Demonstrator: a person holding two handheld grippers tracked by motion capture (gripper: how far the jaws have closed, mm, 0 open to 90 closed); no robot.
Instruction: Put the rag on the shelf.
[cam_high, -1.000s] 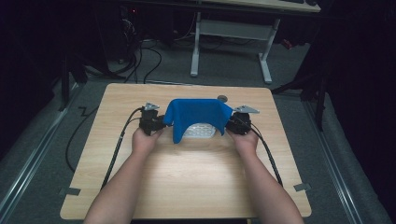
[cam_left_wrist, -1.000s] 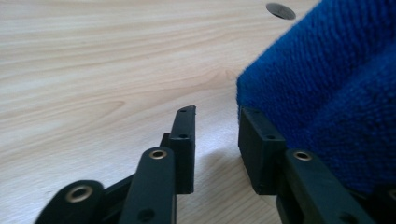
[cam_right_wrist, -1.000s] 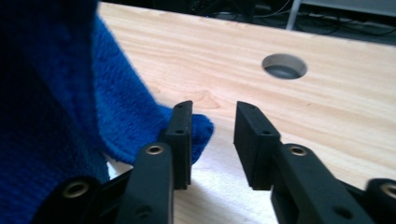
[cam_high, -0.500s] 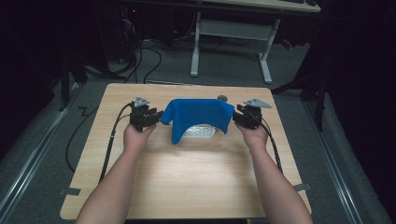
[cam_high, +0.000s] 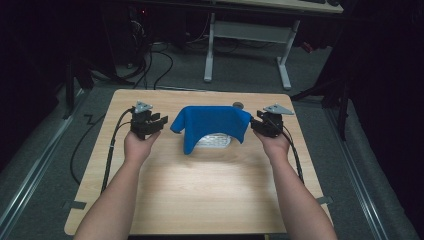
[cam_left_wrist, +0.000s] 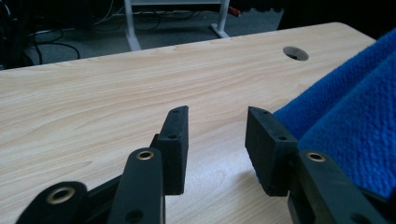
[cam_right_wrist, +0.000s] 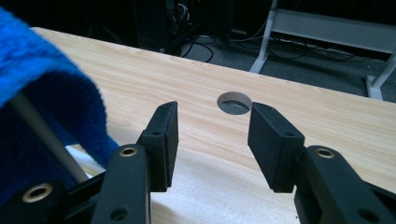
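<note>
Both grippers off the blue towel (cam_high: 210, 125) now: left gripper (cam_high: 159, 123) just beside its left edge, right gripper (cam_high: 253, 124) just beside its right edge, jaws spread on each with nothing between them. Towel draped over a white rack (cam_high: 214, 140), mid-table (cam_high: 200, 190), hanging down further at the left than the right, rack's front still uncovered. Looks placed and let go; probably only evening out the drape left, if anything.
</note>
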